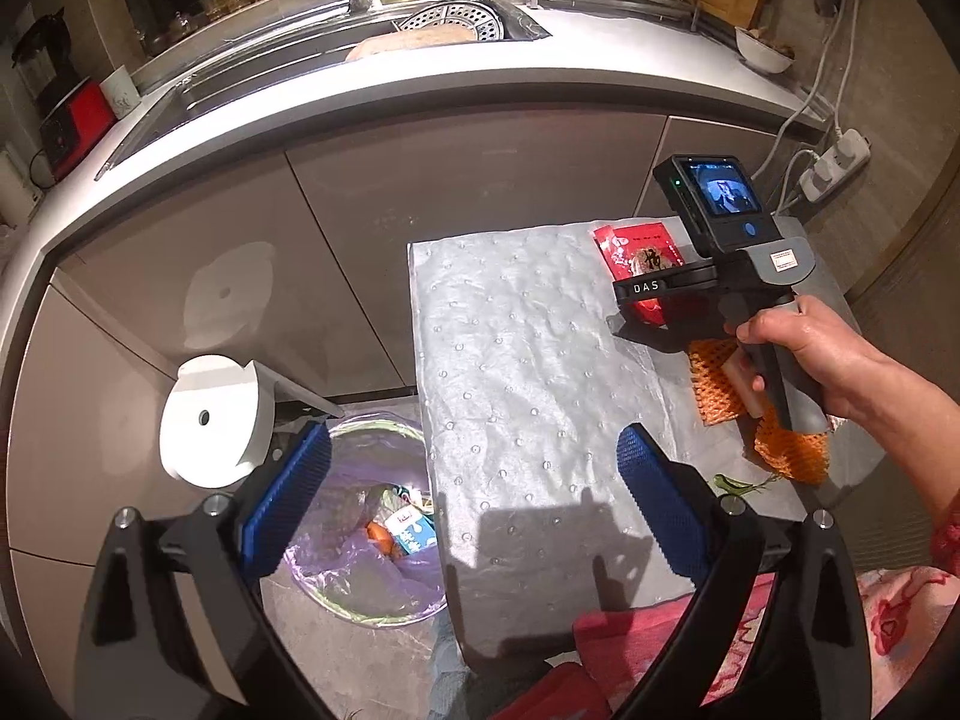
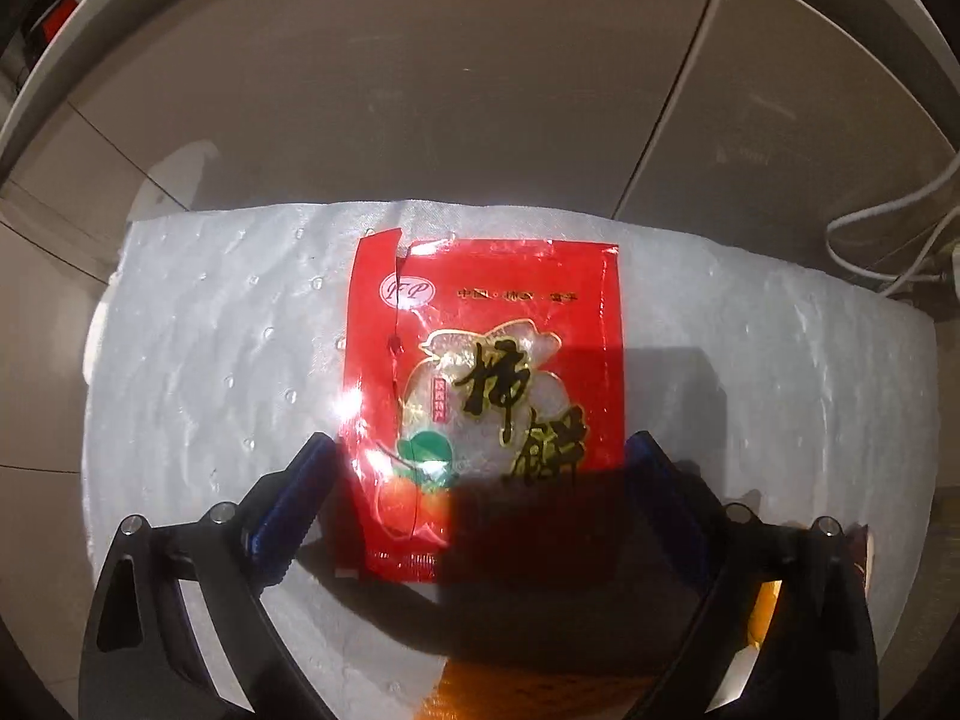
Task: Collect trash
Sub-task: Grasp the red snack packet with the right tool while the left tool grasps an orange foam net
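Some trash already fills the bin bag, while the spread, empty right hand-held gripper straddles a red snack wrapper at lower centre.

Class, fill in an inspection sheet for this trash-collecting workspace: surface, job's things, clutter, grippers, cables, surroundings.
Surface: white dimpled padded sheet covering a low table.
Job's things: torn red plastic snack wrapper lying flat on the sheet; orange foam fruit netting; purple-lined trash bin on the floor, holding trash.
Clutter: green scrap.
Grippers: left gripper open, empty; right gripper open, fingers straddling the wrapper.
Cables: white power strip, cords hanging.
Surroundings: grey cabinets, sink, white roll.
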A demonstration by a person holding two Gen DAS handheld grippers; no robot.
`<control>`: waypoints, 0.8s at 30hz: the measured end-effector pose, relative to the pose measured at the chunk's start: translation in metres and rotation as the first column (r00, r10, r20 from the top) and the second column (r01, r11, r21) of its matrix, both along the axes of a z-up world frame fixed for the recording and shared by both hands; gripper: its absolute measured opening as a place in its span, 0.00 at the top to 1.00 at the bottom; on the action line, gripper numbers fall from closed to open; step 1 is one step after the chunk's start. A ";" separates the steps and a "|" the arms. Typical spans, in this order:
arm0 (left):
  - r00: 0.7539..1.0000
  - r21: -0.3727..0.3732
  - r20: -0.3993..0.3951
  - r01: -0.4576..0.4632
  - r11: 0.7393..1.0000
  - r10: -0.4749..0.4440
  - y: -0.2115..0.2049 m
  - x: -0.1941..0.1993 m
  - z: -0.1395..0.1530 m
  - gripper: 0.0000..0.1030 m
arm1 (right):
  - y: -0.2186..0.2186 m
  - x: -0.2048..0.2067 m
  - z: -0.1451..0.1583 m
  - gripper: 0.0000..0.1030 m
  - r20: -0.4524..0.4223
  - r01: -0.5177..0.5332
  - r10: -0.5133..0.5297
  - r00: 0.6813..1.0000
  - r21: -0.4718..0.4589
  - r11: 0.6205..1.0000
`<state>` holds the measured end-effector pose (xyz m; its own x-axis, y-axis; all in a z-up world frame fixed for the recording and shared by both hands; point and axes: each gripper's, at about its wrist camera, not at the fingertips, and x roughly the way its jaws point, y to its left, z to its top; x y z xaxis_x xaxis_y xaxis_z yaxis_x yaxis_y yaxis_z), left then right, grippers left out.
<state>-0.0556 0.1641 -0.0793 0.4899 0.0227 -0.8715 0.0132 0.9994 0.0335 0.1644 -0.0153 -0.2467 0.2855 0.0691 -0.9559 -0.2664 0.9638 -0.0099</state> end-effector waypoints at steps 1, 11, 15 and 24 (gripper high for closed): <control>1.000 0.002 -0.001 -0.006 1.000 0.006 0.002 -0.001 0.000 0.11 | 0.001 0.000 -0.001 0.06 0.005 -0.006 0.006 1.000 0.006 1.000; 0.999 -0.003 -0.014 -0.037 0.999 0.037 0.019 -0.001 -0.002 0.11 | -0.004 -0.011 0.015 0.56 0.046 -0.058 0.057 0.997 0.027 0.998; 1.000 -0.005 -0.010 -0.020 1.000 0.020 0.015 0.001 -0.002 0.11 | -0.021 -0.017 0.025 0.75 0.039 -0.040 0.037 0.999 0.096 0.995; 0.981 -0.101 -0.015 0.191 0.976 -0.193 -0.052 0.019 -0.018 0.11 | -0.118 -0.037 0.089 0.78 0.076 0.075 -0.107 0.991 0.341 0.937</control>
